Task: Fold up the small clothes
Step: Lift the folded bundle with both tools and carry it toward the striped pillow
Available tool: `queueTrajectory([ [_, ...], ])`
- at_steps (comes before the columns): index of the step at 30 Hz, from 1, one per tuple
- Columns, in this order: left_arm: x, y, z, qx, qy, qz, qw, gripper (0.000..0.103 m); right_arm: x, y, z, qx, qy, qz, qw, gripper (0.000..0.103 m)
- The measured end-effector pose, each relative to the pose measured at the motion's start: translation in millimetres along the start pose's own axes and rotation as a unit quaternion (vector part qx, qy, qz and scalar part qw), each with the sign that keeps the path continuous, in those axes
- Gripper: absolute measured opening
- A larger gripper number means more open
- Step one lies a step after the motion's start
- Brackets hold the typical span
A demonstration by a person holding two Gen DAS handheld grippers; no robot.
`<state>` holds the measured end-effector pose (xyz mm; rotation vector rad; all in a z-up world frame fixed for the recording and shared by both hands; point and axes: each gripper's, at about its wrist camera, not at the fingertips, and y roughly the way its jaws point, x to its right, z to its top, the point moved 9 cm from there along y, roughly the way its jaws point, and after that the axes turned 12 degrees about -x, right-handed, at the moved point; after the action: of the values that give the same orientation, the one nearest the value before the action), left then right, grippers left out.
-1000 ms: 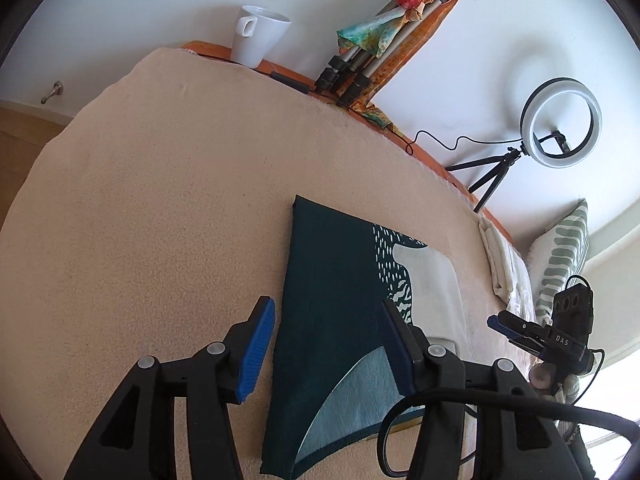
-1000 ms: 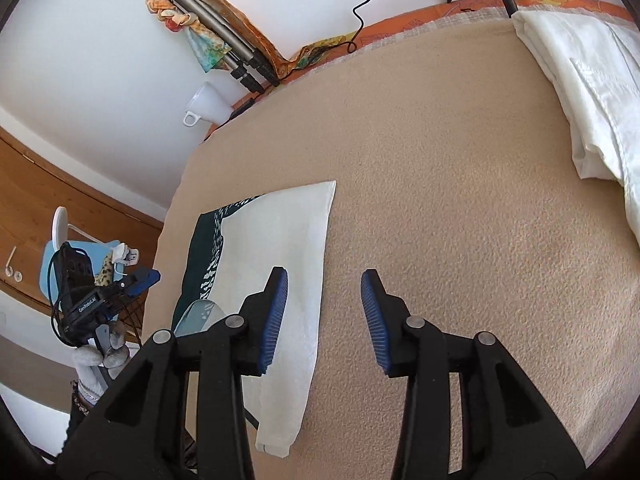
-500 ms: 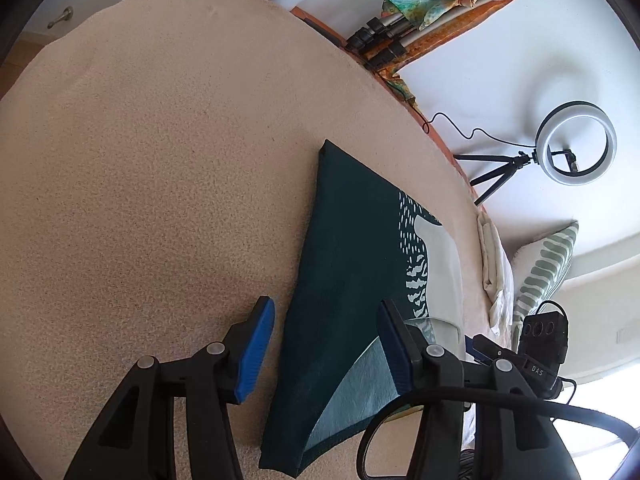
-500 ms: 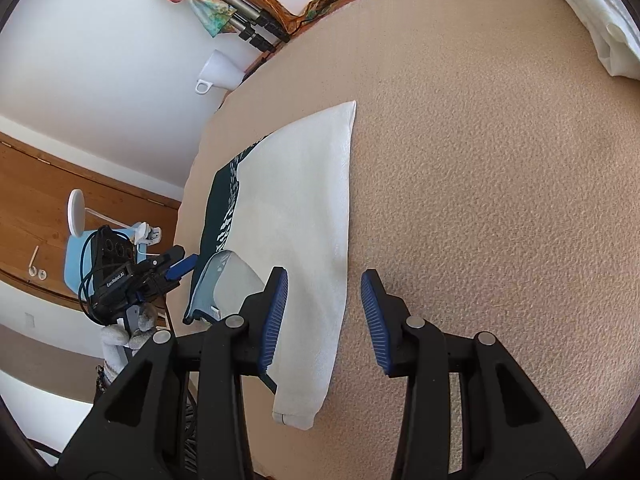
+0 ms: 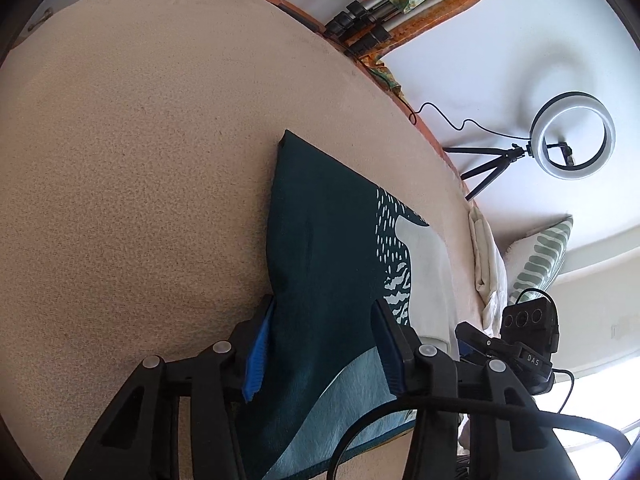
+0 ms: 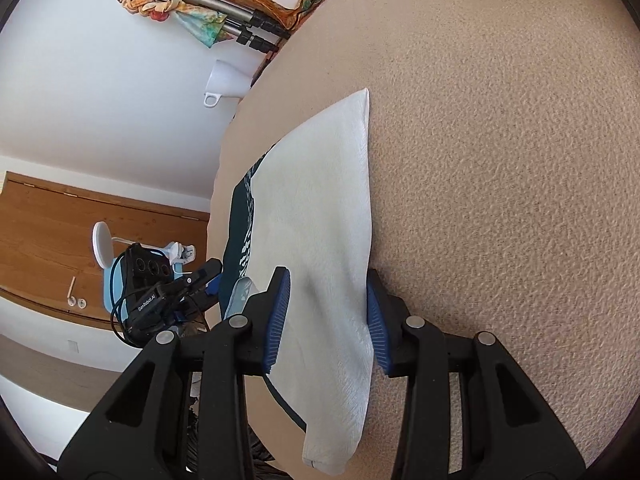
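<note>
A small cloth (image 5: pixel 332 264), dark teal with a white and pale blue print, lies flat on the beige bed cover (image 5: pixel 132 168). My left gripper (image 5: pixel 322 350) is low over its near left part. One blue pad sits at the cloth's left edge and the other rests over the teal. Its jaws are closing with the cloth between them, not pinched. In the right wrist view the white side of the cloth (image 6: pixel 320 208) runs between the pads of my right gripper (image 6: pixel 326 322), which stands open astride its right edge.
At the bed's far edge are a white mug (image 6: pixel 224 80) and a bundle of tripods (image 5: pixel 372 20) wrapped in colourful fabric. A ring light (image 5: pixel 572 140), folded white linen (image 5: pixel 486 256) and a striped pillow (image 5: pixel 540 256) are to the right. A wooden door (image 6: pixel 60 224) is on the left.
Both grippers have sunk toward the cloth and tilted further down. Its left and right edges now lie between their fingers. The left jaws have narrowed.
</note>
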<state>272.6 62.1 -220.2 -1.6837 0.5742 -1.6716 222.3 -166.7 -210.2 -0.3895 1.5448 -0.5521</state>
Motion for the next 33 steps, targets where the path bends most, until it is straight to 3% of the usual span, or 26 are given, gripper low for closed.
queueTrajectory([
  [4, 5, 4, 5, 0.005, 0.005, 0.017, 0.9998, 0.035, -6, 9, 8, -0.002, -0.008, -0.003, 1.0, 0.037],
  [6, 7, 8, 6, 0.003, 0.013, 0.034, 0.9993, 0.018, -7, 13, 10, -0.004, -0.011, -0.015, 1.0, 0.03],
  [8, 8, 10, 6, 0.01, 0.018, 0.052, 0.9984, 0.011, -8, 17, 12, -0.006, -0.015, -0.034, 0.999, 0.014],
  [9, 10, 11, 6, 0.013, 0.024, 0.061, 0.9978, 0.007, -9, 19, 12, -0.006, -0.019, -0.045, 0.999, 0.012],
  [17, 31, 3, 4, 0.04, 0.079, 0.109, 0.9901, 0.002, -33, 12, 12, 0.017, -0.075, -0.108, 0.991, 0.007],
  [33, 90, -7, -9, 0.061, 0.131, 0.086, 0.9858, 0.001, -66, -25, 10, 0.069, -0.12, -0.13, 0.982, 0.006],
])
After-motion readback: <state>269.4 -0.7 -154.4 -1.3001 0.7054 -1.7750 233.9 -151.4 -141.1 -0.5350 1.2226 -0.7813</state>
